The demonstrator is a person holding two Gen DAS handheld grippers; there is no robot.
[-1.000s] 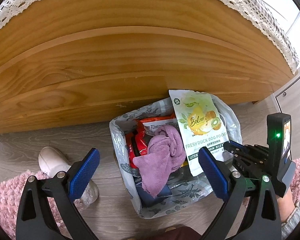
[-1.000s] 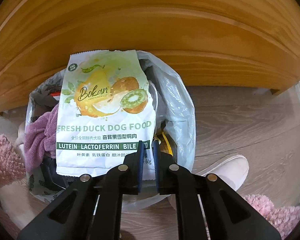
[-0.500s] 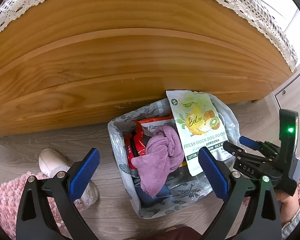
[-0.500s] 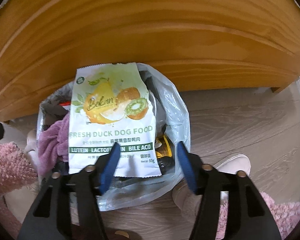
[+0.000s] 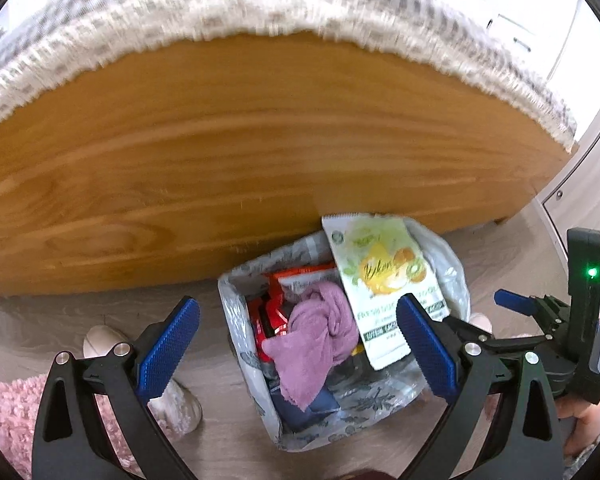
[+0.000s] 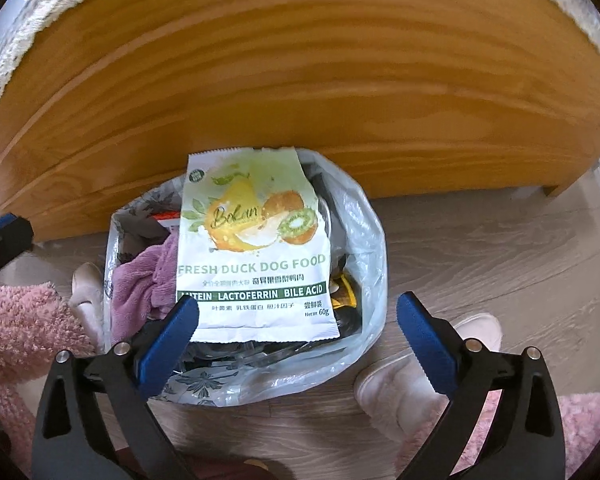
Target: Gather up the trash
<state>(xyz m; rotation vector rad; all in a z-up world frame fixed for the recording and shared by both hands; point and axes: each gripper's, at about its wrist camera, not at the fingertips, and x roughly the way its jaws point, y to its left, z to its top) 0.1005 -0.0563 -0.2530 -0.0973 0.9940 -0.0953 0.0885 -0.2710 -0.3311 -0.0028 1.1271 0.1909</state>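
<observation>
White-and-green dog food pouch (image 6: 256, 248) lying atop a purple cloth (image 6: 140, 288) in the plastic-lined trash bin (image 6: 364, 240) beside the wooden bed frame (image 6: 300, 80). Right gripper (image 6: 298, 320) above it, jaws opening, released; left gripper (image 5: 296, 344) spread wide, empty.

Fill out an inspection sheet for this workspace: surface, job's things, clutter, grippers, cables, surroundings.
Surface: grey wood-look floor.
Job's things: plastic-lined trash bin on the floor; dog food pouch lies on top of its contents, leaning toward the wooden panel; purple cloth and red wrapper inside.
Clutter: nothing seen outside the bin.
Grippers: left gripper open, holding nothing; right gripper jaws opening, above the pouch's near edge, pads off it.
Cables: nothing seen.
Surroundings: lace-edged cloth above the panel; pink rug; pale slippers beside the bin.
</observation>
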